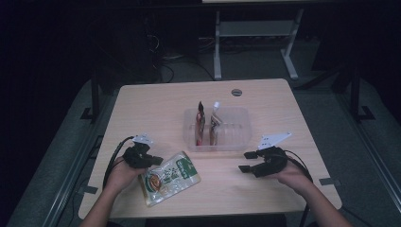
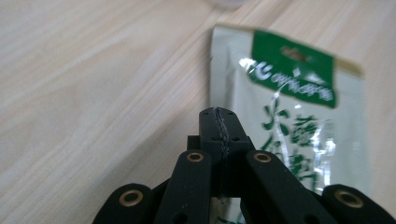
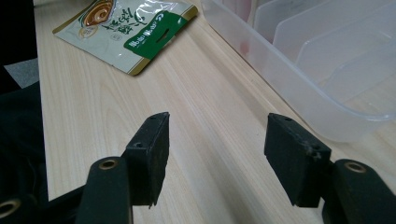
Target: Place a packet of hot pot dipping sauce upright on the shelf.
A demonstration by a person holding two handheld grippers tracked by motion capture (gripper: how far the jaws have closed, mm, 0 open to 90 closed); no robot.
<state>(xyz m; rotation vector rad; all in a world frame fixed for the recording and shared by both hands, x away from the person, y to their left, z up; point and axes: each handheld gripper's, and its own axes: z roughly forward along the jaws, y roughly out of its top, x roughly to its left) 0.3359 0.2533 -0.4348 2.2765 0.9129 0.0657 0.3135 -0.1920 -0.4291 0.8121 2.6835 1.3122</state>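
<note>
My left gripper (image 1: 150, 160), jaws pinched on the near-left flat, glossy green-and-white foil food pouch (image 1: 170, 177), grips its thin, slippery, floppy edge; right gripper (image 1: 247, 161) gapes empty

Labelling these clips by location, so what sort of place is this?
Probably a lab or workshop recording station: a plain wooden table on grey carpet, a white desk frame behind, and cables on the dark floor.

White pouch (image 1: 169, 178) with green header (gold trim), pale woodgrain table (image 1: 156, 109)
</note>
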